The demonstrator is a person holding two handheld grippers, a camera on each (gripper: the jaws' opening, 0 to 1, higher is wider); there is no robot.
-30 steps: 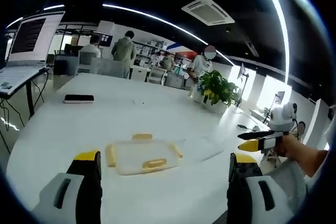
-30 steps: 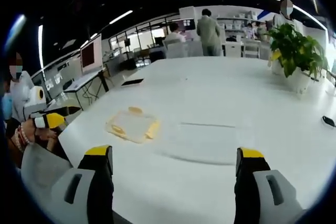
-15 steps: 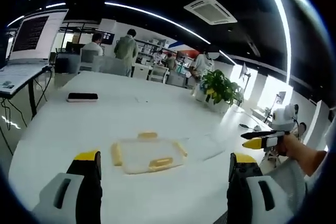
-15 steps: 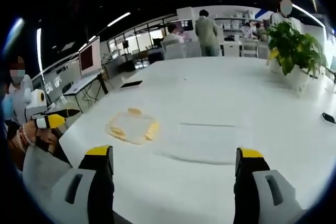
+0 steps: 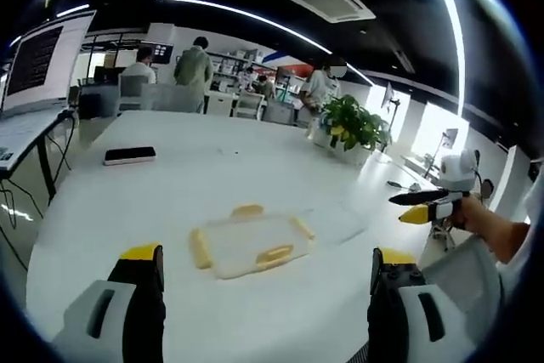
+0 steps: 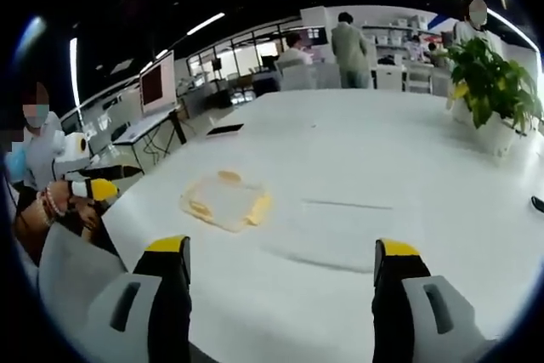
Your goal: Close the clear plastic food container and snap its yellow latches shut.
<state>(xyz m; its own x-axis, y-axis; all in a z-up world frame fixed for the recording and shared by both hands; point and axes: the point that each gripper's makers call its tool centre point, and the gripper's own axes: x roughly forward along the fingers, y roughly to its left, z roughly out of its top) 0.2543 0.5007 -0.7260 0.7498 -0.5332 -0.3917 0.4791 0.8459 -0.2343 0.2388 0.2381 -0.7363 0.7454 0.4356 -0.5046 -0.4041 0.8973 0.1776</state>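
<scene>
A flat clear lid with yellow latches lies on the white table, a short way ahead of my left gripper, which is open and holds nothing. Just right of the lid lies a clear container part, faint against the table. In the right gripper view the lid sits ahead to the left and the clear part straight ahead of my open, empty right gripper. Each view catches the other gripper held above the table's near edge: the right gripper, the left gripper.
A black phone lies far left on the table, also seen as the phone. A potted plant stands at the far right edge. Several people stand beyond the table. A monitor is on a desk to the left.
Both cameras shifted a little, so the lid sits slightly further right in each view. Nothing on the table moved, and both grippers stayed open.
</scene>
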